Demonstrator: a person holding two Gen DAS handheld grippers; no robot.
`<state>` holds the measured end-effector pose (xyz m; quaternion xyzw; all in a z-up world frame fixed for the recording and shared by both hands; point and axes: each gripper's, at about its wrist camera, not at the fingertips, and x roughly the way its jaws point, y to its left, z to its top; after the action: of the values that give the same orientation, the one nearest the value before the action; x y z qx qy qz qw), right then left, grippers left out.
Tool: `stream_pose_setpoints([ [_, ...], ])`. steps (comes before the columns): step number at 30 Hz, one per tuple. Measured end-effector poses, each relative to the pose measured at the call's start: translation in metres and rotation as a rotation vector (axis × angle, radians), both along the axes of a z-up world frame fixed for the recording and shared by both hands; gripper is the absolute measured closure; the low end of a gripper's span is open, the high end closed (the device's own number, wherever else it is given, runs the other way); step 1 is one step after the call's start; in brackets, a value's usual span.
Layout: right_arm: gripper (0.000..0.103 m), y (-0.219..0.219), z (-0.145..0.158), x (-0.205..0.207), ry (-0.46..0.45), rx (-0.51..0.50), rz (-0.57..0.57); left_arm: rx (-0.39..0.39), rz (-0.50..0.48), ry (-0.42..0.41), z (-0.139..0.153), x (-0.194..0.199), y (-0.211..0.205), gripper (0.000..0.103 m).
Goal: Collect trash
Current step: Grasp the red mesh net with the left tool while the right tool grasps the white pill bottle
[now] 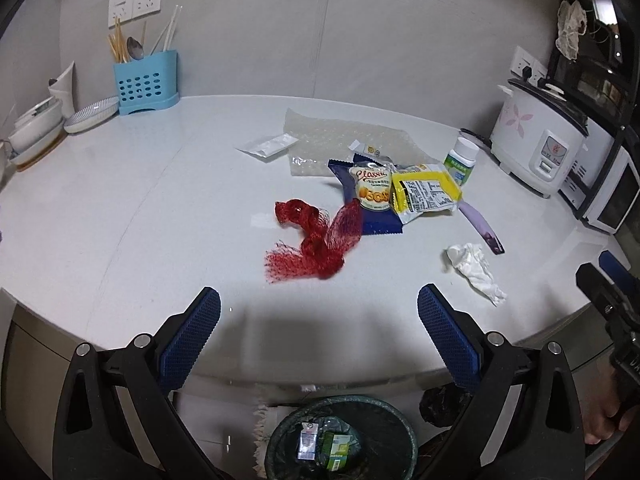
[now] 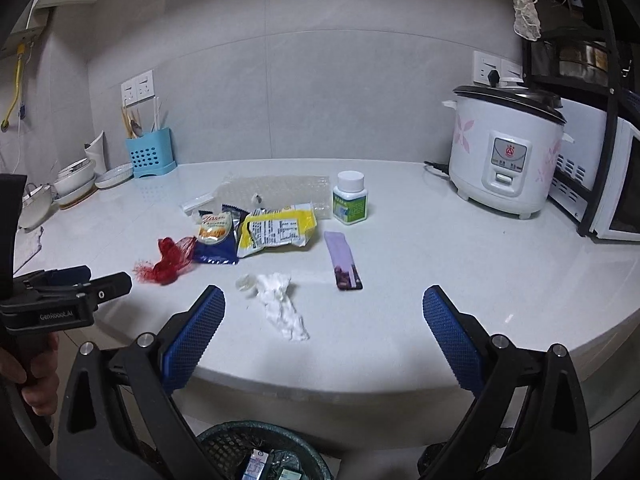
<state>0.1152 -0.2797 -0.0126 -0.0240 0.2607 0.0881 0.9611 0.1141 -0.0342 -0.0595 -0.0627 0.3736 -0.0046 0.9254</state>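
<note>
Trash lies on the white counter [image 1: 120, 208]: a red mesh net [image 1: 312, 240] [image 2: 168, 260], a blue wrapper with a Classic snack pack [image 1: 370, 192] [image 2: 214, 232], a yellow wrapper [image 1: 426, 192] [image 2: 276, 230], a purple wrapper [image 1: 482, 228] [image 2: 342, 260], a crumpled white tissue [image 1: 474, 266] [image 2: 280, 304], bubble wrap [image 1: 340, 136] [image 2: 276, 186] and a small white packet [image 1: 268, 146]. My left gripper [image 1: 319, 304] is open and empty, just short of the net. My right gripper [image 2: 323, 304] is open and empty, with the tissue between its fingers. A dark bin [image 1: 340, 436] [image 2: 264, 456] holding cartons stands below the counter edge.
A white pill bottle [image 1: 462, 160] [image 2: 350, 198] stands by the wrappers. A rice cooker [image 1: 536, 144] [image 2: 506, 152] and microwave [image 2: 608, 184] sit at the right. A blue utensil holder [image 1: 146, 80] [image 2: 150, 154] and stacked dishes [image 1: 36, 128] [image 2: 76, 184] sit at the back left.
</note>
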Motion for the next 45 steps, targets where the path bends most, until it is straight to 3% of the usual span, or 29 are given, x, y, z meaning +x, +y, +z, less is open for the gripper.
stream_pose_setpoints([
  [8,0.008,-0.008,0.002,0.084,0.103,0.030,-0.022,0.007,0.017,0.088,-0.020,0.056,0.006,0.009],
  [14,0.008,-0.008,-0.003,0.146,0.171,0.031,-0.038,0.003,0.028,0.157,-0.031,0.081,0.009,0.025],
  [20,0.008,-0.001,-0.009,0.198,0.209,0.026,-0.033,0.021,0.053,0.178,-0.031,0.087,0.014,0.057],
  [22,0.008,0.002,-0.012,0.213,0.229,0.025,-0.033,0.023,0.054,0.181,-0.030,0.089,0.017,0.074],
  [24,0.015,0.003,-0.016,0.226,0.262,0.051,-0.032,0.021,0.048,0.181,-0.030,0.089,0.019,0.085],
  [31,0.032,0.012,-0.030,0.250,0.311,0.042,-0.062,0.018,0.025,0.159,-0.027,0.089,0.024,0.089],
  [34,0.052,0.017,-0.035,0.255,0.325,0.020,-0.081,0.017,0.018,0.153,-0.026,0.089,0.025,0.089],
  [35,0.054,0.017,-0.035,0.255,0.323,0.017,-0.086,0.016,0.017,0.151,-0.026,0.089,0.025,0.089],
  [45,0.055,0.011,-0.022,0.237,0.279,-0.002,-0.133,0.022,0.013,0.110,-0.014,0.079,0.025,0.089],
])
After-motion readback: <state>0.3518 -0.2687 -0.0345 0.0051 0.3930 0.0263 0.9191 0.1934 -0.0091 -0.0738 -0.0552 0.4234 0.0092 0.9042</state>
